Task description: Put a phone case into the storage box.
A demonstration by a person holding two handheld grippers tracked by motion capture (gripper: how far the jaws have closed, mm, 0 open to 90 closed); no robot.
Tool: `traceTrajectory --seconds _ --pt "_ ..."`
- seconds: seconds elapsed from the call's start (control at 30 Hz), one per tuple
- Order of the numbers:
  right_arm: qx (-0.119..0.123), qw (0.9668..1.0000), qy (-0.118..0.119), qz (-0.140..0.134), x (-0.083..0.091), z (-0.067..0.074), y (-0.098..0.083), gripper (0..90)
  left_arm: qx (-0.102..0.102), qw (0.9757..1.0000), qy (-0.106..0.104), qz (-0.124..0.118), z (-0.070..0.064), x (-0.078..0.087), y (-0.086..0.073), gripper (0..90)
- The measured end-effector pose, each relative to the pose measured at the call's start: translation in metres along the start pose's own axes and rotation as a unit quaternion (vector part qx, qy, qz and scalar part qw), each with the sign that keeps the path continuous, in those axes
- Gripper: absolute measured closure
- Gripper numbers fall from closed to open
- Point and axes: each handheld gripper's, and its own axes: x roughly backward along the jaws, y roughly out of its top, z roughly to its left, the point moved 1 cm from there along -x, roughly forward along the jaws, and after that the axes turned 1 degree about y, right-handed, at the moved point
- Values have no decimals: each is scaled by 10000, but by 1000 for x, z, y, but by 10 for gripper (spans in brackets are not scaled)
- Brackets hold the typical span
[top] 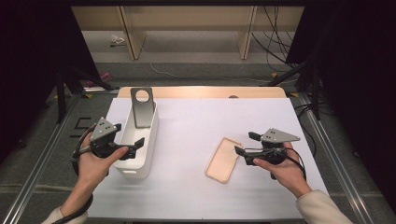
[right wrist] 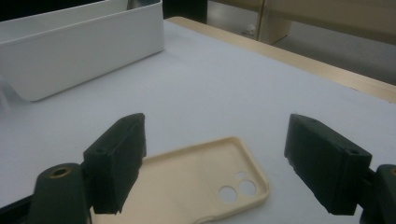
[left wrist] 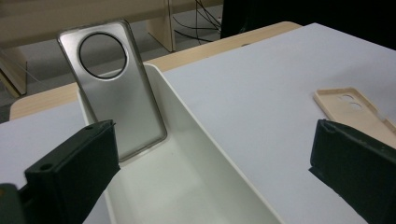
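The left gripper (top: 135,148) hangs over the near end of the white bin (top: 150,140), jaws spread with nothing between them. A grey phone case (top: 142,108) leans upright at the bin's far end. The right gripper (top: 244,144) – jaws also spread, empty – sits just beside the beige phone case (top: 223,159), flat on the table (top: 187,135).

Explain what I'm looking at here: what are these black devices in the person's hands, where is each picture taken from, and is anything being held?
A person holds a hand-operated two-jaw gripper in each hand. The high view looks down on the table; the other two pictures come from cameras riding on each gripper, looking along its black jaws. The left gripper sits open over a white bin, where a grey phone case leans upright against the far end. The right gripper is open beside a beige phone case lying flat on the table. Neither holds anything.
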Motion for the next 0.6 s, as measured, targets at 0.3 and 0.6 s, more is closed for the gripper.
traceTrajectory --seconds 0.3,0.6 --pt "-2 10000 -12 -13 2 -1 -1 215 -12 9999 -110 -22 -9 1 -6 7" --pt "51 9998 67 165 -3 6 -3 260 -57 9998 -210 34 -16 -4 -12 20"
